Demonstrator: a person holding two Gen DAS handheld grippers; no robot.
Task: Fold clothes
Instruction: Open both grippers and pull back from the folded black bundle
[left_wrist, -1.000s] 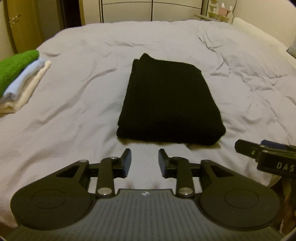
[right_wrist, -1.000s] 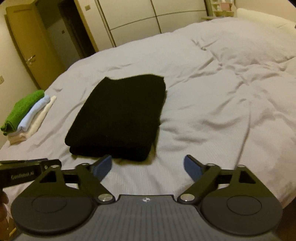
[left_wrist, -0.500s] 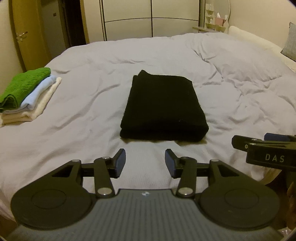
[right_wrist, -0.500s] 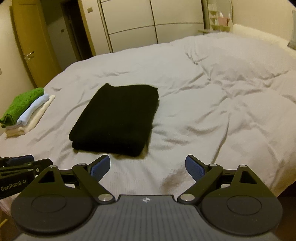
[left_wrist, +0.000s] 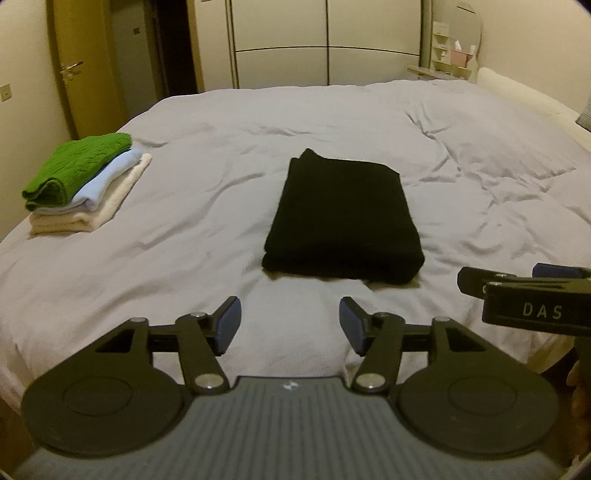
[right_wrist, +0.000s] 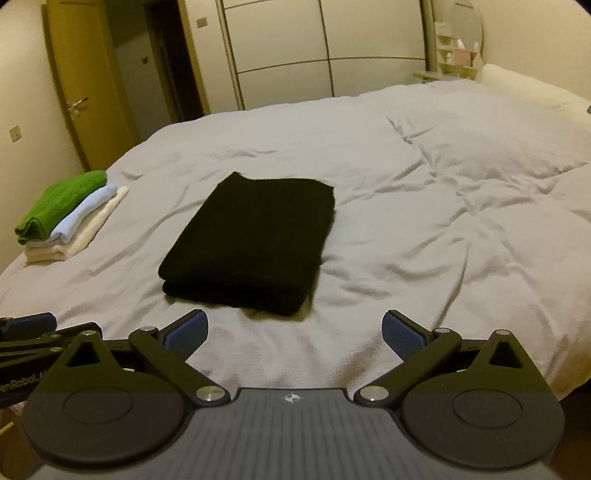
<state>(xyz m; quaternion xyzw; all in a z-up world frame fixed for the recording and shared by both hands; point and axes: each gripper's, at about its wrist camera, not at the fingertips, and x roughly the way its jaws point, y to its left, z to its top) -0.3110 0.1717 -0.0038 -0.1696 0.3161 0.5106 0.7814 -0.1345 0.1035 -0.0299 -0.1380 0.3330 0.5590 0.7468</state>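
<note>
A black garment (left_wrist: 341, 218) lies folded into a neat rectangle in the middle of the bed; it also shows in the right wrist view (right_wrist: 255, 240). My left gripper (left_wrist: 290, 325) is open and empty, held back from the garment's near edge above the bed's front. My right gripper (right_wrist: 293, 334) is open wide and empty, also short of the garment. The right gripper shows at the right edge of the left wrist view (left_wrist: 532, 295), and the left gripper at the left edge of the right wrist view (right_wrist: 33, 336).
A stack of folded green, blue and cream clothes (left_wrist: 85, 181) sits at the bed's left side, also in the right wrist view (right_wrist: 66, 218). The grey duvet (left_wrist: 461, 177) is wrinkled. Wardrobe doors (left_wrist: 325, 44) and a wooden door (right_wrist: 77, 88) stand behind.
Both grippers have pulled back and up from the folded black garment, so it looks smaller and farther. The left gripper's fingers have opened wider.
</note>
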